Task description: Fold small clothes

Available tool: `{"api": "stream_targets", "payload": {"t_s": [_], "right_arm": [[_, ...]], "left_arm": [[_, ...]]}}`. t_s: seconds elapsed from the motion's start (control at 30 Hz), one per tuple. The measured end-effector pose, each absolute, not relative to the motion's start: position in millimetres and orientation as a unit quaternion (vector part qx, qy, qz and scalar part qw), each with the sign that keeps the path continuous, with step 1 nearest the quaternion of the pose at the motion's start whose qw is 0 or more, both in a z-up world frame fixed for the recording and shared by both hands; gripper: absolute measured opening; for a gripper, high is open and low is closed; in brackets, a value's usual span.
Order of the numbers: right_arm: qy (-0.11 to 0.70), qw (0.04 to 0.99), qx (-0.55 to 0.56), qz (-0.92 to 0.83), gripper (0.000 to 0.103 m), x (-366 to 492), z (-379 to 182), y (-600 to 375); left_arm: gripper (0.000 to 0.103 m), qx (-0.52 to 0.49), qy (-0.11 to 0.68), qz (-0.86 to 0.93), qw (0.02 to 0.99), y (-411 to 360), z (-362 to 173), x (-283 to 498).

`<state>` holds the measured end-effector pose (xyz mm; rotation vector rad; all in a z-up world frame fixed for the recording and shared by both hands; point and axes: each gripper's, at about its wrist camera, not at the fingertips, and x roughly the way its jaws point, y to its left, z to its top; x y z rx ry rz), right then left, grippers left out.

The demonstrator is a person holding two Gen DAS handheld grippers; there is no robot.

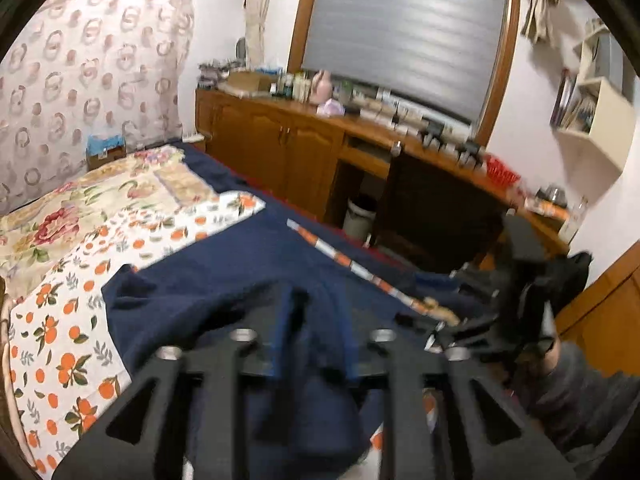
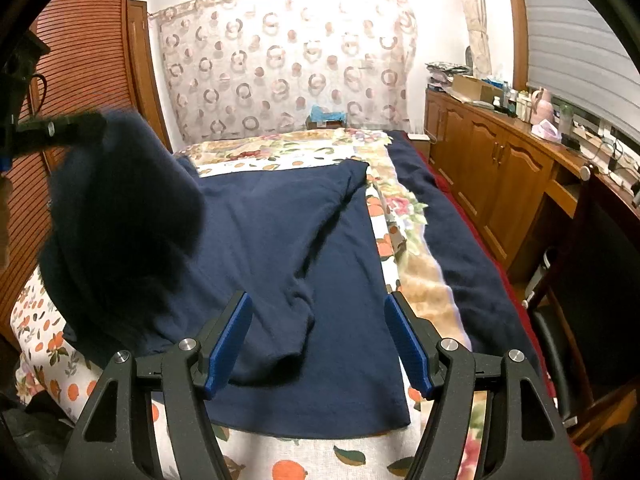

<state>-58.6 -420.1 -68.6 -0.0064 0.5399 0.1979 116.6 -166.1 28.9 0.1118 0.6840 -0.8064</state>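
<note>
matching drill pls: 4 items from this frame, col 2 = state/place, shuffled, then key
Column 1
1. left gripper
2. right gripper
3. navy blue knit garment
4. orange-print white bedsheet

Column 2
A. jaws apart, hovering over flat cloth, holding nothing
B. spread on the bed, under everything else
C. jaws closed on a bunched, lifted fold
D. mostly flat on the bed, one side raised

Pairs: 1-C, 2-A, 3-D, 4-B
</note>
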Motion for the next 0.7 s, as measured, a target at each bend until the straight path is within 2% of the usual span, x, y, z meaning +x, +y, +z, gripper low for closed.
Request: {"api": "stream_targets", "payload": {"t_s": [0.03,0.1,0.17,0.2,0.7], "right_arm": [[0.267,0.959,-0.003,0.098,0.070,-58,-69,-420],[0.270,0.958,-0.003,0.099,0.070,-56,-70,-418],[0.270,0.957,-0.004,0.102,0.071,-54,-67,-418],[0.270,0.957,-0.003,0.104,0.070,-52,-65,-418],[0.291,0.935,-0.058,0.195,0.070,-2,-65,-355]], "left_arm": [[0.047,0.058,0.330,-0.378,0.863,-165,24,117],[0.053,0.065,0.334,-0.368,0.865,-160,17,116],[0.073,0.062,0.336,-0.358,0.869,-150,12,115],[0.076,0.060,0.333,-0.349,0.874,-142,9,113],[0.077,0.011,0.341,-0.245,0.908,-52,-26,105]]}}
